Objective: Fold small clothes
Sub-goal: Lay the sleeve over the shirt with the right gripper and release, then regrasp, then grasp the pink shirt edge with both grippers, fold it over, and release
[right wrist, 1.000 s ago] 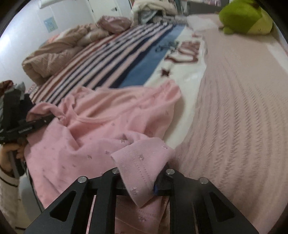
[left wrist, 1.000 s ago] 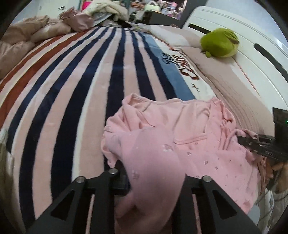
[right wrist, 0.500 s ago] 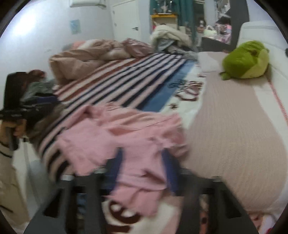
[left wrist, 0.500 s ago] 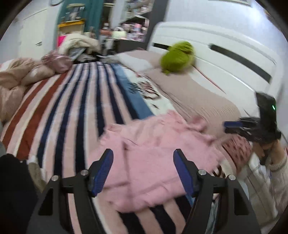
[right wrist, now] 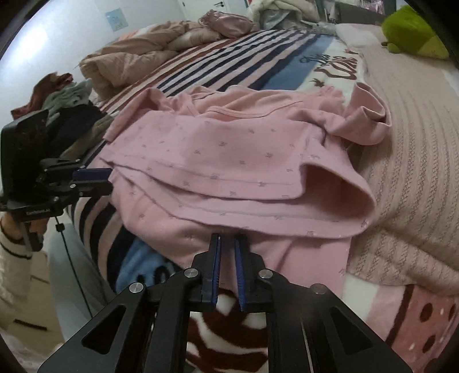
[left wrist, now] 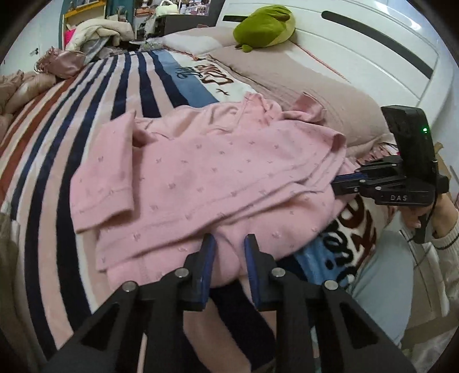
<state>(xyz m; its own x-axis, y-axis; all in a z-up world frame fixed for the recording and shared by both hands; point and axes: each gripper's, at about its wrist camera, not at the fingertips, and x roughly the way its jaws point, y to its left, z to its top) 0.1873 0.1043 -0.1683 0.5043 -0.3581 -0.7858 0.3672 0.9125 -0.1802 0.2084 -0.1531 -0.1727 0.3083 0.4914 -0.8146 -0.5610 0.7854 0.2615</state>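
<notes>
A small pink garment (left wrist: 206, 178) with a tiny print lies folded over on the bed, its near hem hanging at the bed's front edge. It also shows in the right wrist view (right wrist: 229, 160). My left gripper (left wrist: 229, 244) is at the near hem, jaws a little apart with a bulge of pink cloth between them. My right gripper (right wrist: 226, 244) is at the hem further right, jaws nearly closed with a narrow gap, no cloth seen between them. Each gripper shows from the side in the other's view, the right (left wrist: 344, 182) and the left (right wrist: 94, 178).
The bed has a striped blanket (left wrist: 86, 94) and a beige quilted cover (right wrist: 416, 129). A green plush toy (left wrist: 265, 24) sits by the white headboard (left wrist: 373, 48). Bunched bedding (right wrist: 137, 57) and a clothes pile (right wrist: 63, 94) lie at the left.
Both grippers let go of the raised cloth, swung back, then came down to the front hem. The garment now lies folded over, flatter.
</notes>
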